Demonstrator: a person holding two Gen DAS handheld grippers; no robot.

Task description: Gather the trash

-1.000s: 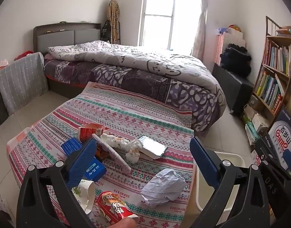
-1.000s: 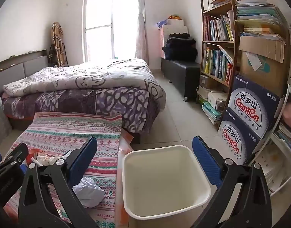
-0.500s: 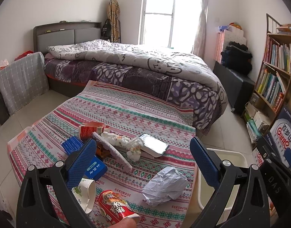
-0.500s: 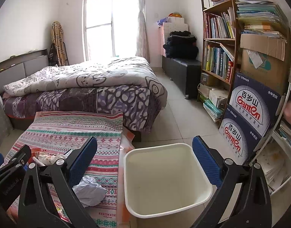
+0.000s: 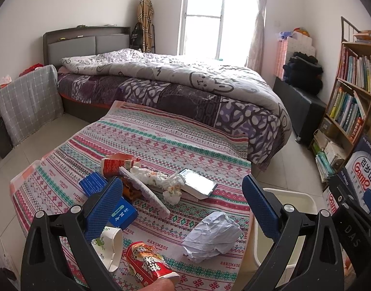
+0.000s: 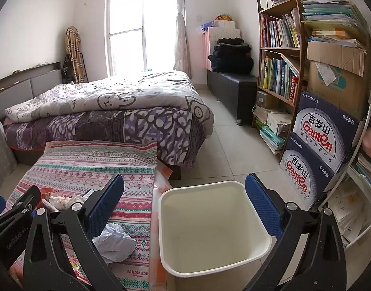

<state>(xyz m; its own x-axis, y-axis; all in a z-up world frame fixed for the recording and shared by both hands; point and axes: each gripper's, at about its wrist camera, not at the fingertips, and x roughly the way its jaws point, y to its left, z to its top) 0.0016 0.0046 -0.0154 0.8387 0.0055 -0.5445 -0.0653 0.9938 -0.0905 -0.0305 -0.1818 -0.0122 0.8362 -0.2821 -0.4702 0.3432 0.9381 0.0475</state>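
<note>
Trash lies on a patterned cloth-covered table (image 5: 161,140): a crumpled white paper ball (image 5: 212,234), a red snack tube (image 5: 149,264), a paper cup (image 5: 110,245), a blue box (image 5: 122,214), a red cup (image 5: 114,165), tissues (image 5: 151,174) and a silver packet (image 5: 200,185). My left gripper (image 5: 183,206) is open and empty above them. My right gripper (image 6: 185,208) is open and empty above an empty cream bin (image 6: 260,230) beside the table. The paper ball (image 6: 115,242) also shows in the right wrist view.
A bed (image 5: 185,80) stands behind the table. A bookshelf (image 6: 282,55) and stacked water cartons (image 6: 318,150) line the right wall. A black bench (image 6: 233,89) stands by the window. Tiled floor (image 6: 229,145) lies between bed and shelf.
Both grippers have drifted slightly; the view of the table and the bin has shifted a little. Nothing was picked up or released.
</note>
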